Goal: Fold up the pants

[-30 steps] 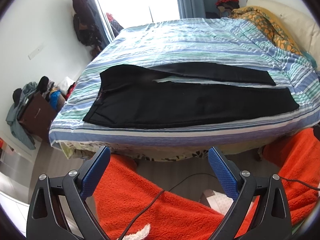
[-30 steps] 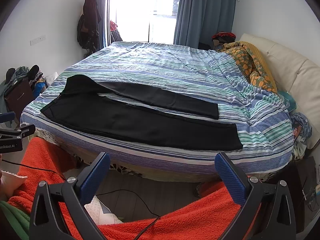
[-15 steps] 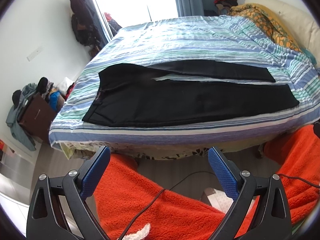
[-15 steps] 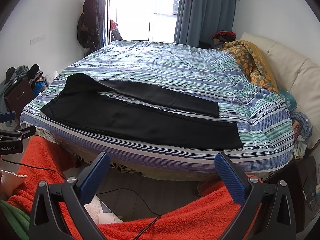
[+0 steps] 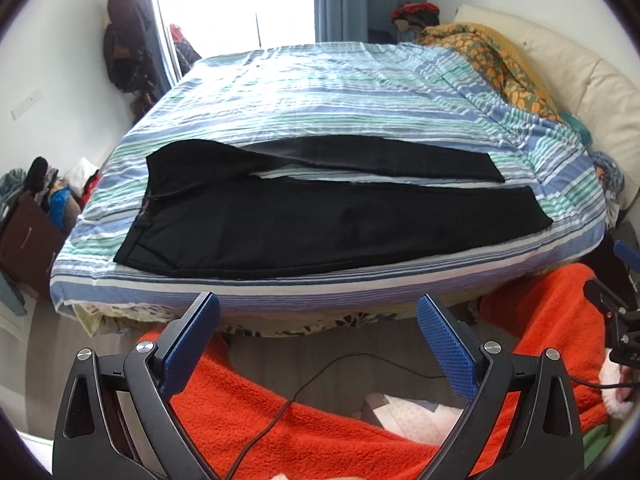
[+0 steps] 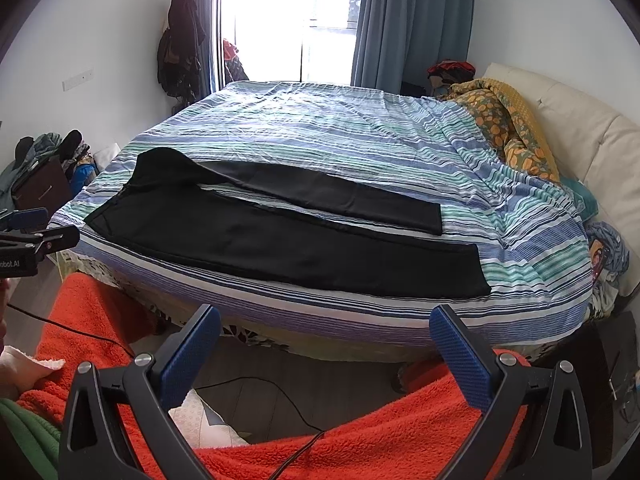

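While both of my tools hang short of the mattress, the black pants (image 5: 328, 216) lie spread flat on the striped bedsheet (image 5: 320, 92), close to the near edge of the bed. Their waistband sits toward the left end and the two legs run out to the right, parted by a narrow wedge of sheet. From the right wrist view the pants (image 6: 280, 232) read the same way: the nearer leg reaches further right than the farther one, and the upper corner of the waist is humped up slightly.

My left gripper (image 5: 318, 330) has its jaws spread wide with nothing between them; its blue pads (image 5: 446, 350) frame the bed's edge and the floor below. My right gripper (image 6: 324, 342) is likewise wide apart and holding nothing. Neither touches the cloth. Each tool shows at the edge of the other's view.

An orange fleece (image 6: 360, 432) fills the bottom of both views, under the tools, and a thin black cable (image 5: 320, 376) trails across the floor and onto it. At the far right of the bed a yellow patterned quilt (image 6: 508, 128) is bunched against a cream headboard (image 6: 588, 140). Blue curtains (image 6: 412, 24) hang beside the bright window, and dark clothes (image 6: 180, 44) hang on the left wall.
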{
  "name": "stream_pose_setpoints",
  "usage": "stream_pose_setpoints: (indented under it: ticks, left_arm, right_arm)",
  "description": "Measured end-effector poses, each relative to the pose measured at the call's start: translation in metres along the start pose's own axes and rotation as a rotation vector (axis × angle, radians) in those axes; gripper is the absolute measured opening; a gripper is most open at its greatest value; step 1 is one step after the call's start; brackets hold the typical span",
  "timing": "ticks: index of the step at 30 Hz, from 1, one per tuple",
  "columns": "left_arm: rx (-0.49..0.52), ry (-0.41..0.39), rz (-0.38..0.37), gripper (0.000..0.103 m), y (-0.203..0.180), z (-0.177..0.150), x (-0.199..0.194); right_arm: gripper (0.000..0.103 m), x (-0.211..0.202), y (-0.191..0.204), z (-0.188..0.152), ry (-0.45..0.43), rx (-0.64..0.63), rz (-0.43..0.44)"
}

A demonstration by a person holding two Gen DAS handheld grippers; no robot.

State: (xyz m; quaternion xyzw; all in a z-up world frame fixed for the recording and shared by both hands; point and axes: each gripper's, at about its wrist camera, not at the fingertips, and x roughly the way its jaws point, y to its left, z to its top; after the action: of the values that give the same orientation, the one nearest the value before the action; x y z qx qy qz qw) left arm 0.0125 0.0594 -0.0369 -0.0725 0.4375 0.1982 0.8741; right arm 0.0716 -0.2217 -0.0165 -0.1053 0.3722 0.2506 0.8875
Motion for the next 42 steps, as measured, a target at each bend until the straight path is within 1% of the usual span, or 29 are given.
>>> stream_pose_setpoints:
  ticks: [2, 4, 6, 8, 10, 11, 13, 14, 15, 16, 17, 19, 20, 21, 22, 24, 25, 28, 30, 32, 33, 35, 38, 40, 42]
  left_arm:
    - [0.037, -0.014, -0.019, 0.099, 0.0, 0.017, 0.001]
    - [0.095, -0.07, -0.03, 0.101, -0.002, 0.041, -0.006]
    - [0.117, -0.128, -0.045, 0.103, 0.002, 0.067, -0.016]
    - [0.084, -0.168, -0.098, 0.103, 0.009, 0.097, -0.024]
    - [0.017, -0.206, -0.162, 0.103, 0.018, 0.119, -0.031]
    - [-0.008, -0.238, -0.176, 0.103, 0.022, 0.126, -0.033]
    - [-0.024, -0.319, -0.166, 0.103, 0.023, 0.13, -0.032]
    - [-0.026, -0.354, -0.155, 0.103, 0.022, 0.126, -0.028]
    - [-0.04, -0.372, -0.131, 0.103, 0.02, 0.117, -0.02]
    - [-0.064, -0.352, -0.1, 0.103, 0.017, 0.106, -0.006]
    - [-0.083, -0.302, -0.084, 0.103, 0.014, 0.093, 0.012]
    - [-0.08, -0.14, -0.099, 0.103, 0.005, 0.066, 0.06]
    - [-0.06, -0.064, -0.101, 0.103, -0.002, 0.052, 0.08]
    - [-0.034, -0.008, -0.087, 0.103, -0.007, 0.038, 0.097]
    - [0.002, 0.014, -0.053, 0.103, -0.013, 0.027, 0.107]
    - [0.068, -0.005, 0.02, 0.103, -0.024, 0.016, 0.114]
    - [0.08, -0.023, 0.031, 0.103, -0.026, 0.017, 0.113]
    - [0.034, -0.084, 0.014, 0.103, -0.022, 0.037, 0.108]
    - [0.004, -0.127, 0.029, 0.103, -0.016, 0.052, 0.108]
    - [0.009, -0.166, 0.081, 0.103, -0.014, 0.065, 0.113]
    - [0.017, -0.174, 0.098, 0.103, -0.015, 0.069, 0.117]
    - [0.014, -0.163, 0.094, 0.103, -0.016, 0.074, 0.128]
    - [-0.025, -0.123, 0.03, 0.103, -0.017, 0.071, 0.146]
    - [-0.032, -0.087, -0.003, 0.103, -0.021, 0.067, 0.158]
    - [-0.024, -0.059, -0.003, 0.103, -0.025, 0.064, 0.17]
  right_arm:
    - [0.103, 0.002, -0.007, 0.006, -0.013, -0.003, 0.012]
    - [0.103, 0.002, -0.014, 0.02, -0.048, -0.047, 0.0]
    - [0.103, -0.001, -0.022, 0.04, -0.117, -0.116, -0.066]
    - [0.103, -0.01, -0.033, 0.062, -0.206, -0.153, -0.131]
    - [0.103, -0.027, -0.046, 0.083, -0.33, -0.133, -0.167]
    - [0.103, -0.04, -0.052, 0.091, -0.418, -0.111, -0.178]
    - [0.103, -0.063, -0.062, 0.099, -0.614, -0.069, -0.185]
    - [0.103, -0.069, -0.064, 0.101, -0.69, -0.047, -0.177]
    - [0.103, -0.069, -0.065, 0.103, -0.719, -0.03, -0.157]
    - [0.103, -0.06, -0.065, 0.106, -0.693, -0.02, -0.124]
    - [0.103, -0.042, -0.063, 0.111, -0.614, -0.022, -0.09]
    - [0.103, 0.009, -0.056, 0.111, -0.369, -0.02, -0.025]
    - [0.103, 0.034, -0.053, 0.103, -0.275, -0.008, 0.014]
    - [0.103, 0.053, -0.049, 0.09, -0.23, 0.009, 0.039]
    - [0.103, 0.068, -0.044, 0.076, -0.205, 0.022, 0.042]
    - [0.103, 0.092, -0.03, 0.051, -0.148, 0.02, 0.037]
    - [0.103, 0.103, -0.024, 0.042, -0.12, 0.016, 0.048]
    - [0.103, 0.124, -0.013, 0.026, -0.06, -0.026, 0.107]
    - [0.103, 0.127, -0.012, 0.031, -0.096, -0.072, 0.081]
    - [0.103, 0.127, -0.015, 0.04, -0.144, -0.078, 0.058]
    - [0.103, 0.13, -0.018, 0.044, -0.155, -0.068, 0.053]
    - [0.103, 0.136, -0.025, 0.053, -0.153, -0.03, 0.062]
    - [0.103, 0.15, -0.03, 0.058, -0.12, 0.027, 0.095]
    - [0.103, 0.159, -0.028, 0.056, -0.098, 0.039, 0.104]
    - [0.103, 0.169, -0.027, 0.052, -0.066, 0.035, 0.11]
